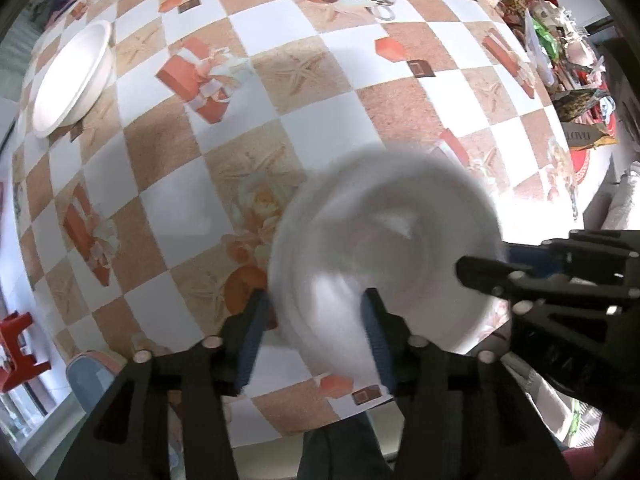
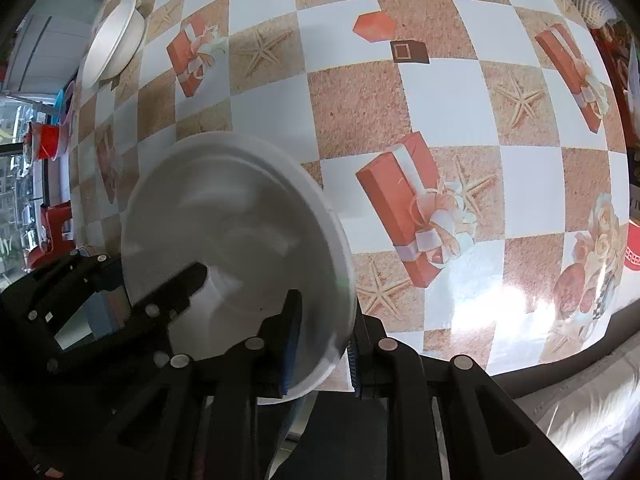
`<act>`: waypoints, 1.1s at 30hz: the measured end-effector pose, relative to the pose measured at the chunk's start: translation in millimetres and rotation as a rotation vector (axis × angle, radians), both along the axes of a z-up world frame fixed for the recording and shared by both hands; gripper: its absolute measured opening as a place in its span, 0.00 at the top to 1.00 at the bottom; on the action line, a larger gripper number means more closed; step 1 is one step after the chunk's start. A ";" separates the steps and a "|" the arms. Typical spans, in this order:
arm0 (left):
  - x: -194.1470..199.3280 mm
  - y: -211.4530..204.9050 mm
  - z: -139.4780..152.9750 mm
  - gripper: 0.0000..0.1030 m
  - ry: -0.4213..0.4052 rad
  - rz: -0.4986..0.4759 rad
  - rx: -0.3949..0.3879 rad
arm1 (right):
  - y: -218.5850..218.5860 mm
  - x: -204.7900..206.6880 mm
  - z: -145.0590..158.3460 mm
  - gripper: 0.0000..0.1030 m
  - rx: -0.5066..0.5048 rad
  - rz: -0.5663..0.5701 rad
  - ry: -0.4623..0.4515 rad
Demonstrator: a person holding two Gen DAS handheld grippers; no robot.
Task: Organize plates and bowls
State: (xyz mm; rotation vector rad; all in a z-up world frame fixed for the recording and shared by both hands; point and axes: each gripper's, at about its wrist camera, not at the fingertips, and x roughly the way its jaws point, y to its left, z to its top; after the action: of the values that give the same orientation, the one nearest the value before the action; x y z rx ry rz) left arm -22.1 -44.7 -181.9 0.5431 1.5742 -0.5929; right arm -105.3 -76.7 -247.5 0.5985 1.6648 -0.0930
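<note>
The white plate (image 2: 236, 236) hung just above the near edge of the table (image 2: 440, 112), tilted, with its hollow side turned toward the cameras. The right tongs (image 2: 322, 340) were clamped on the plate's near rim, one pad inside the hollow and one behind the rim, and appeared to carry its whole weight. The left tongs (image 1: 316, 320) stood part open with a clear gap between the pads. The plate's opposite rim lay between those pads, but neither pad (image 1: 256, 320) looked pressed against it; the plate is blurred in the left wrist view, so light contact cannot be ruled out.

The step in hand was judged to be the carrying of this plate by one pair of tongs after the other pair let go. To do it well, the right grip should have been kept firm and seated deep on the rim, since a plate held by one edge tends to swing. The left tongs should have been drawn straight back off the rim before any sideways move, so that a pad did not catch the edge.

A white bowl (image 2: 116, 40) stood upright at the far left edge of the table, well apart from both tongs. It was the likely place for stacking.
</note>
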 end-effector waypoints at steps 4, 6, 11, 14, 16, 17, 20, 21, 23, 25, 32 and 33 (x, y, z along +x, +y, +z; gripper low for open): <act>-0.8 17.9 13.1 0.34 -0.002 0.015 -0.030 | -8.1 -6.7 3.1 0.78 0.002 -0.019 0.006; -0.6 27.4 17.0 0.29 -0.012 0.025 -0.034 | -12.9 -11.9 4.6 0.55 -0.004 -0.022 0.013; 8.6 54.2 16.5 0.27 -0.008 0.081 -0.017 | -25.0 -20.7 10.9 0.21 -0.030 -0.038 0.006; 12.8 70.9 18.9 0.27 -0.006 0.116 -0.012 | -33.3 -18.1 13.8 0.21 -0.036 -0.061 0.013; 20.2 76.7 25.3 0.27 -0.013 0.133 -0.021 | -39.0 -15.2 19.3 0.18 -0.049 -0.074 0.007; 24.2 80.4 30.7 0.26 -0.020 0.140 -0.027 | -41.2 -13.3 22.2 0.11 -0.054 -0.076 0.001; 38.2 86.6 44.3 0.25 -0.051 0.174 -0.054 | -47.2 -4.9 31.8 0.00 -0.057 -0.078 -0.031; 43.7 87.9 48.5 0.24 -0.056 0.186 -0.064 | -49.6 -1.4 35.7 0.00 -0.060 -0.075 -0.037; 55.1 87.4 55.8 0.24 -0.065 0.220 -0.088 | -53.7 8.5 43.0 0.00 -0.067 -0.067 -0.053; 66.9 86.9 65.0 0.24 -0.079 0.253 -0.111 | -57.1 19.9 50.9 0.00 -0.066 -0.056 -0.070; 110.5 81.5 84.1 0.24 -0.165 0.365 -0.158 | -43.3 79.7 81.2 0.00 -0.075 -0.004 -0.157; 119.7 84.0 86.1 0.24 -0.183 0.386 -0.154 | -42.2 87.9 84.0 0.00 -0.078 0.006 -0.170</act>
State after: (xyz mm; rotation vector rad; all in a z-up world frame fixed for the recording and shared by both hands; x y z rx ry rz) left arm 97.6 39.3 -95.9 0.1633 1.3971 -0.3552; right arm -17.4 -118.9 -163.5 0.5284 1.4917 -0.0996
